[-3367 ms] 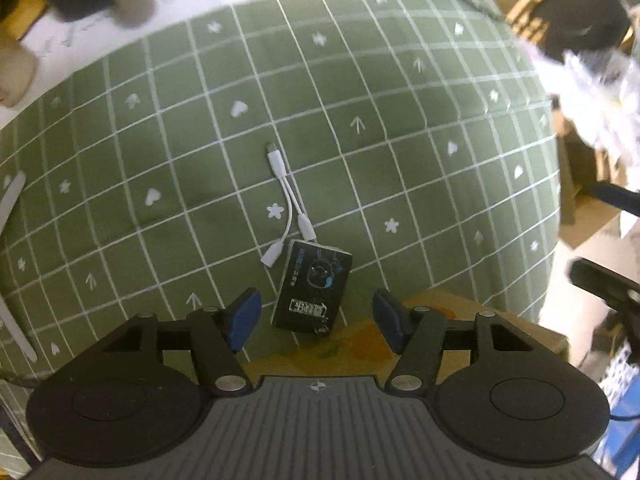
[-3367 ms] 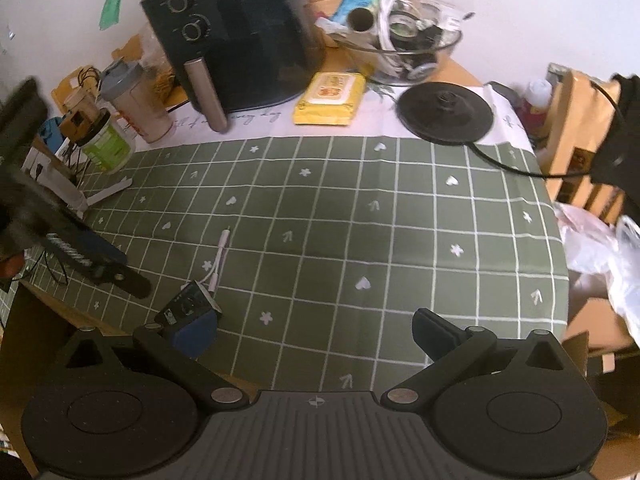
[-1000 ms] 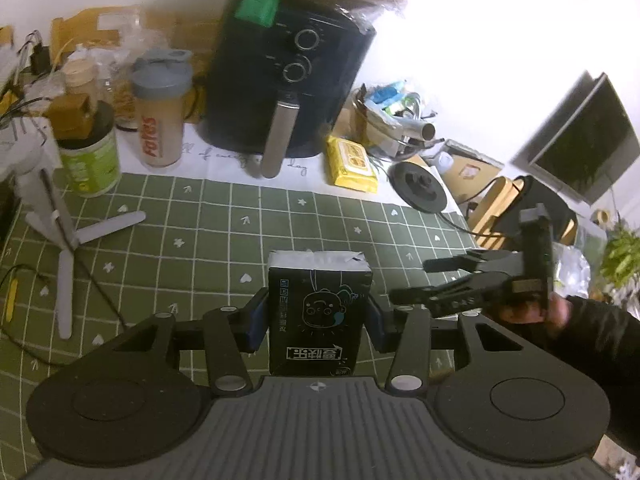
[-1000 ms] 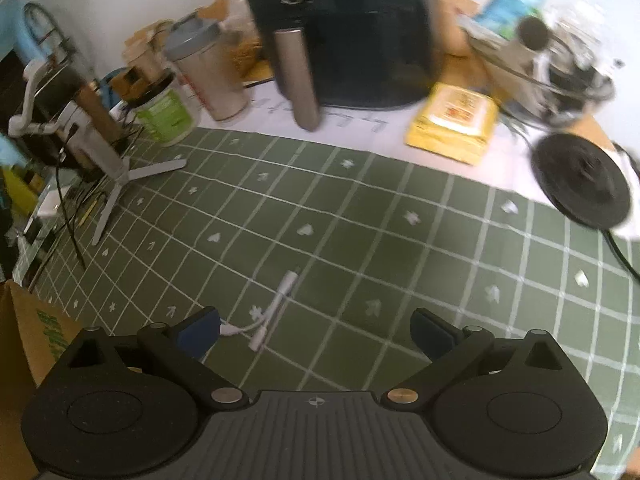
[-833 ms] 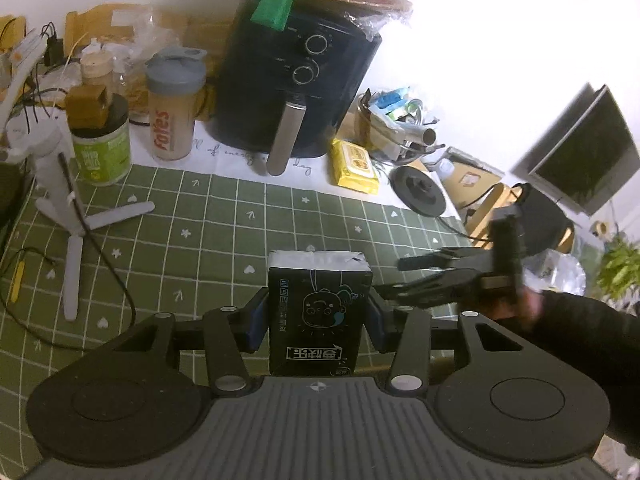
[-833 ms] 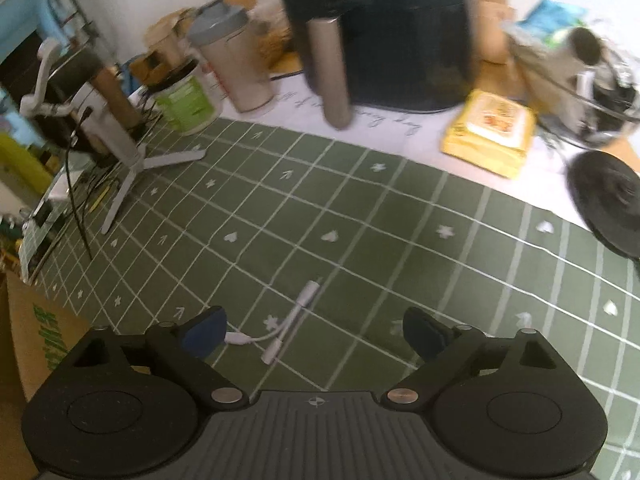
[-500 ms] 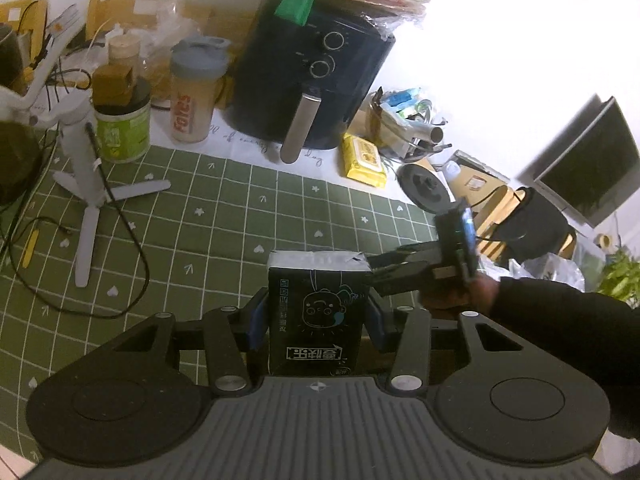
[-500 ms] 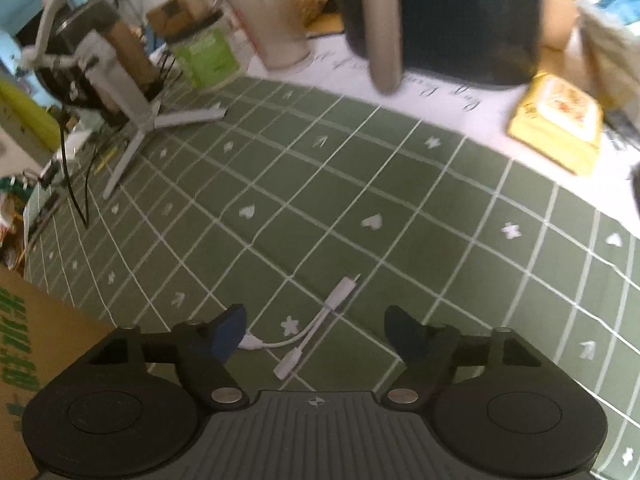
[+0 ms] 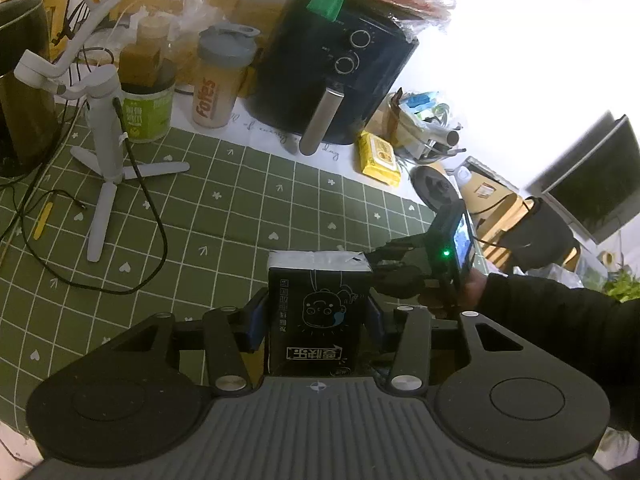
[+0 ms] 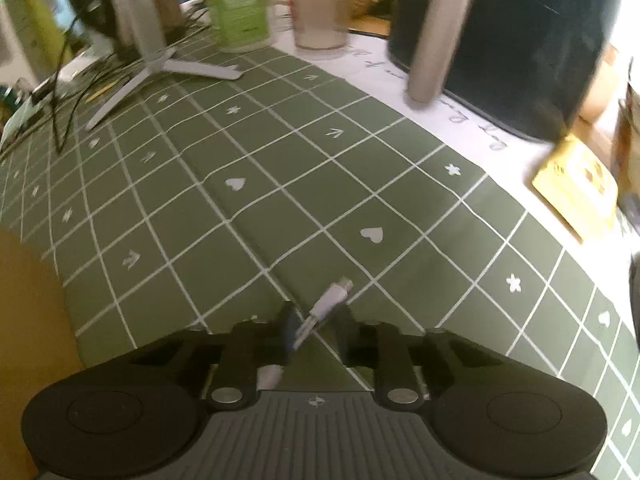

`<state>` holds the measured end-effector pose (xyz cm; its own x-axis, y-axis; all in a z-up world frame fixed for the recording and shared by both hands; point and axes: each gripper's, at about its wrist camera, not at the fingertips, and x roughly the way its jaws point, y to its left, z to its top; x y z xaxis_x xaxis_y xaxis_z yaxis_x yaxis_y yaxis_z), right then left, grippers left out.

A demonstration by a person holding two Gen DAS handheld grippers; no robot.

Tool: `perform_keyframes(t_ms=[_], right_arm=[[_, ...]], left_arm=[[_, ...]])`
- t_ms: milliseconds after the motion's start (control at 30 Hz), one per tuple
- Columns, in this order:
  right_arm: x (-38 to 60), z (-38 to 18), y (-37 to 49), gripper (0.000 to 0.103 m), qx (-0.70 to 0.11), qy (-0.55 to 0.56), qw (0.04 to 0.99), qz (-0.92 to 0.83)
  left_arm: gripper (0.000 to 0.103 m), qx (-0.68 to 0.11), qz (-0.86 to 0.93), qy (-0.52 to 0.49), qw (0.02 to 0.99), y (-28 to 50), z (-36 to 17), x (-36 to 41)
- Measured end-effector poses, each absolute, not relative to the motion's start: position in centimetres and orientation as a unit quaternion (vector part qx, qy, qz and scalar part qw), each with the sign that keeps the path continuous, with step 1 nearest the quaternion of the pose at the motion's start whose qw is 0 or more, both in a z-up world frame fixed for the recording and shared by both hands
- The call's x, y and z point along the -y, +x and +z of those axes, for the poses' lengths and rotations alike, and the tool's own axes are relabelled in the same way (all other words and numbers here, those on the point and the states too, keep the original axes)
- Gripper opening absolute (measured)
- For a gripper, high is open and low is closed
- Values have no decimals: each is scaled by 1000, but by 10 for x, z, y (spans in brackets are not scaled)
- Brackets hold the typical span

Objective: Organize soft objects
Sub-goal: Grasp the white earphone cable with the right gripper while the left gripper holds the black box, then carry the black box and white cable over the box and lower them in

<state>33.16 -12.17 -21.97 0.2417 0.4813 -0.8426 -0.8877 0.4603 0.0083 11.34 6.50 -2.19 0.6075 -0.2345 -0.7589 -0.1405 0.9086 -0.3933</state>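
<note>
In the left wrist view, the left tool (image 9: pixel 316 316) fills the bottom of the frame, its two blue-padded fingers (image 9: pixel 256 322) pressed against the sides of a small black tissue pack (image 9: pixel 318 312). The pack stands upright at lower centre, lifted clear of the green gridded tablecloth (image 9: pixel 224 216), probably so it can be carried to wherever the soft things are being gathered. Its face shows a line-drawn cartoon figure and a white label of Chinese characters, too small and turned to read with confidence.

At right of centre the right tool appears from outside, in a dark-sleeved hand (image 9: pixel 468 288), low over the cloth with a green light glowing on its camera body.

In the right wrist view, the right tool (image 10: pixel 316 332) sits at bottom centre, fingers drawn close around a thin white adapter cable (image 10: pixel 328 300) lying on the cloth. One plug pokes forward past the fingertips; another white end shows beneath the tool. Whether the pads actually grip the cable cannot be told; the frame is blurred.

Along the top of the left view stand a black air fryer (image 9: pixel 332 76), a shaker bottle (image 9: pixel 220 80) lettered "Fotes", a green-labelled jar (image 9: pixel 148 114), a white tripod stand (image 9: pixel 104 148) and a yellow wipes packet (image 9: pixel 378 158).
</note>
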Motion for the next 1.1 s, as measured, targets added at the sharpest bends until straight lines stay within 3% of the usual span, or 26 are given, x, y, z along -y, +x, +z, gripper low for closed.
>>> perform_keyframes(t_ms=[133, 533, 633, 733, 1100], right_arm=[[125, -217, 332, 9, -404, -265, 747, 456], [133, -217, 327, 14, -444, -248, 748, 426], [133, -217, 328, 6, -449, -245, 749, 420], [135, -214, 330, 6, -460, -248, 744, 417], [176, -143, 324, 6, -442, -183, 789, 387]], left_arm=[[47, -445, -32, -210, 870, 116, -23, -64], [47, -456, -51, -202, 865, 117, -28, -62], [47, -462, -56, -197, 863, 119, -30, -61], [47, -467, -62, -190, 861, 120, -30, -60], [47, -452, -87, -176, 870, 126, -17, -63]])
